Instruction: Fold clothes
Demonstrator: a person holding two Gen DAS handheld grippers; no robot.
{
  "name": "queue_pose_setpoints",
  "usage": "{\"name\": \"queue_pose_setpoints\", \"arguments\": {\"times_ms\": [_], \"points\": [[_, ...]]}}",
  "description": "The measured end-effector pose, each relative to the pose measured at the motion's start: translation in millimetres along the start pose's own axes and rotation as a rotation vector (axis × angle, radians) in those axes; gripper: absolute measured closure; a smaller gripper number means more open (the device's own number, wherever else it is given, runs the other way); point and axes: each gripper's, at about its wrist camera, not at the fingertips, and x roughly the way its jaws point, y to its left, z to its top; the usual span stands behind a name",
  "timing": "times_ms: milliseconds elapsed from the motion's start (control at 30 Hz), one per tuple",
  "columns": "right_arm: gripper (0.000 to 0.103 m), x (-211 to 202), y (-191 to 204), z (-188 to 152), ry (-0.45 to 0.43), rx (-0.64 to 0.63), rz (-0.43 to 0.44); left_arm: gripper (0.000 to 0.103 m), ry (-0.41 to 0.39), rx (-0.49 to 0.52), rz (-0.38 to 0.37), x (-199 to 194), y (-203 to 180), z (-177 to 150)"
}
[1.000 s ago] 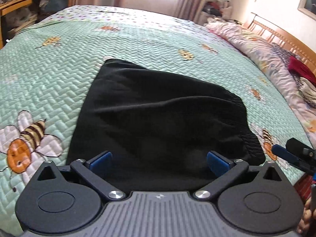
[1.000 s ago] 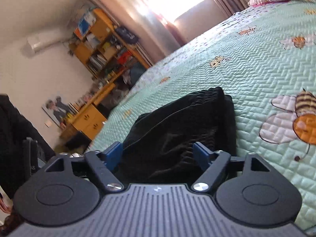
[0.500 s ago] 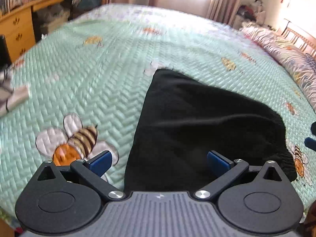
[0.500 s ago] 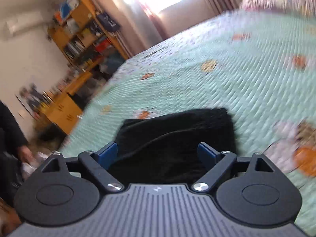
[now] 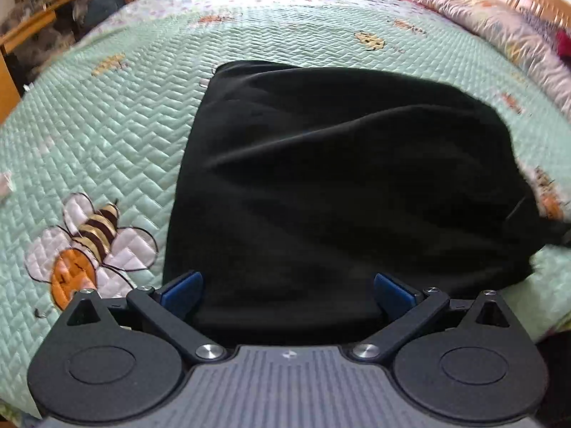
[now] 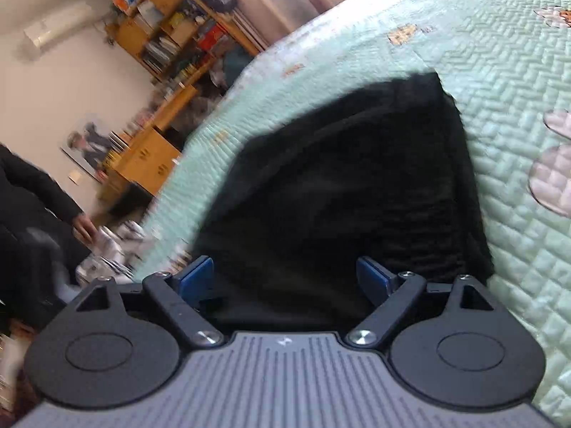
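A black garment (image 5: 339, 178) lies folded and mostly flat on the mint green quilted bedspread (image 5: 117, 121), with soft creases running across it. My left gripper (image 5: 287, 290) hovers over its near edge, blue pads spread wide, cloth showing below the gap but not pinched. From the other side, the same black garment (image 6: 342, 192) fills the middle of the right wrist view, its gathered edge at the right. My right gripper (image 6: 285, 278) stands open above that end, nothing pressed between its pads.
The bedspread (image 6: 517, 71) carries bee patterns (image 5: 89, 239). Pillows (image 5: 499, 25) and a wooden headboard lie at the far right. Wooden shelves (image 6: 171, 35) and drawers stand beyond the bed's edge. A person's dark sleeve and hand (image 6: 84, 224) show at the left.
The left gripper swung and dipped toward the garment, which now fills more of its view. The right gripper moved sideways and closer over the garment's end, its view rolled. Both stayed open.
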Motion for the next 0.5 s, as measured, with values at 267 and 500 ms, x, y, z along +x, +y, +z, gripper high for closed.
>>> {"name": "queue_pose_setpoints", "arguments": {"times_ms": [267, 500], "points": [[0.015, 46, 26, 72, -0.009, 0.053, 0.228, 0.001, 0.009, 0.012, 0.006, 1, -2, 2], [0.017, 147, 13, 111, 0.143, 0.140, 0.077, 0.001, 0.013, 0.024, 0.007, 4, -2, 2]]}}
